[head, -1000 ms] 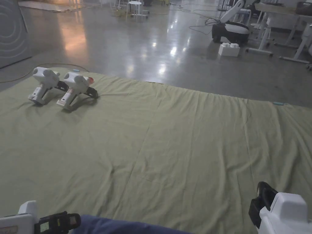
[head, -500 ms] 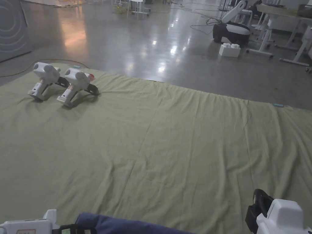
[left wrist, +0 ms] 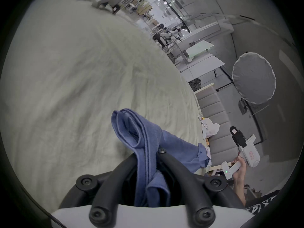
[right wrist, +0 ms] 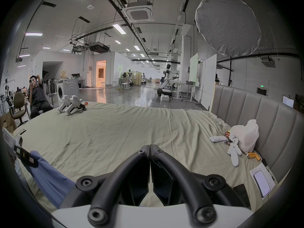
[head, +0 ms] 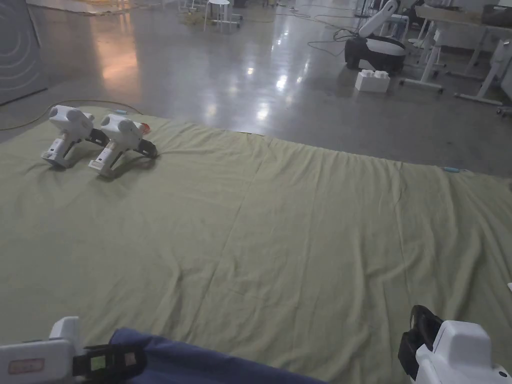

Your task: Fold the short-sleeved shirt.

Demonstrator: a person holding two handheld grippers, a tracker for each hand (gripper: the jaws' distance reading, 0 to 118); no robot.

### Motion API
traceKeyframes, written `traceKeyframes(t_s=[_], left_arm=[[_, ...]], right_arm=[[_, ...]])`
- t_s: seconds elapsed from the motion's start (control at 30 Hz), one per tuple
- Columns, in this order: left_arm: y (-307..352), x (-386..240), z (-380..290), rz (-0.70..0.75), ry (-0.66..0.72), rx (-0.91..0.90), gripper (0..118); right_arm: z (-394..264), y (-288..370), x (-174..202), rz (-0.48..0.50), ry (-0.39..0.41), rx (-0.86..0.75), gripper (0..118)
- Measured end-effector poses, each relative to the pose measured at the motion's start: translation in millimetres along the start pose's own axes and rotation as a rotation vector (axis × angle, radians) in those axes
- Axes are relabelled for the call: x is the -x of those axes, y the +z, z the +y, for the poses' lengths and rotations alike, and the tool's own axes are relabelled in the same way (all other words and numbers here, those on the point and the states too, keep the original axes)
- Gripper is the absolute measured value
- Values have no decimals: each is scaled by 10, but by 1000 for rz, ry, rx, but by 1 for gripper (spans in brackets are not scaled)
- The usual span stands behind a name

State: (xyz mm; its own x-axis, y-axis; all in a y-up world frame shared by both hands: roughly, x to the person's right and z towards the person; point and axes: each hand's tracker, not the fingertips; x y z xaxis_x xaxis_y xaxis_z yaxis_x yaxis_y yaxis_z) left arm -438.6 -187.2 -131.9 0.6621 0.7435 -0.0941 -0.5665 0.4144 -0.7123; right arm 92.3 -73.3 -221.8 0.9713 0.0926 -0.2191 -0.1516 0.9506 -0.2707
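Observation:
A blue short-sleeved shirt point(head: 200, 362) hangs bunched at the near edge of the bed. My left gripper point(head: 114, 360) is shut on a folded hem of the shirt point(left wrist: 172, 146), and cloth runs between its jaws point(left wrist: 147, 156). In the right gripper view the shirt point(right wrist: 49, 179) droops from the left gripper point(right wrist: 24, 154) at the far left. My right gripper point(right wrist: 150, 146) is shut with nothing in it, held over the sheet to the right point(head: 422, 330). A hand holds the right gripper point(left wrist: 235, 132) apart from the shirt.
An olive sheet covers the wide bed point(head: 300, 225). Two spare grippers point(head: 100, 140) lie at its far left corner. A padded headboard point(right wrist: 255, 109), a white bag point(right wrist: 245, 136), a white toy point(right wrist: 234, 151) and a phone point(right wrist: 261, 183) are on the right. A person point(right wrist: 37, 96) sits beyond the left edge.
The left gripper dipped and came back up a little with the shirt, and more blue cloth shows now. The right gripper has barely moved. The head camera shifted slightly.

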Motion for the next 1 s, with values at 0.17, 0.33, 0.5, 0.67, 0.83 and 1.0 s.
traceKeyframes(t_s=[0.17,0.33,0.5,0.67,0.83,1.0], left_arm=[[464,-56,320,129,-62,-55,3],[783,-458,340,311,-154,-64,3],[644,-1011,72,347,-199,-41,4],[360,-1556,-204,260,-174,-21,4],[-73,-1953,-402,197,-172,28,4],[-706,-1966,-496,212,-176,101,4]], right_arm=[[17,10,-47,4,-11,-5,0],[15,13,-65,10,-21,-10,0],[-9,-8,-62,21,-39,-7,0],[-30,13,-58,29,-47,0,0],[-79,52,-105,27,-52,7,0],[-137,83,-167,15,-61,20,0]])
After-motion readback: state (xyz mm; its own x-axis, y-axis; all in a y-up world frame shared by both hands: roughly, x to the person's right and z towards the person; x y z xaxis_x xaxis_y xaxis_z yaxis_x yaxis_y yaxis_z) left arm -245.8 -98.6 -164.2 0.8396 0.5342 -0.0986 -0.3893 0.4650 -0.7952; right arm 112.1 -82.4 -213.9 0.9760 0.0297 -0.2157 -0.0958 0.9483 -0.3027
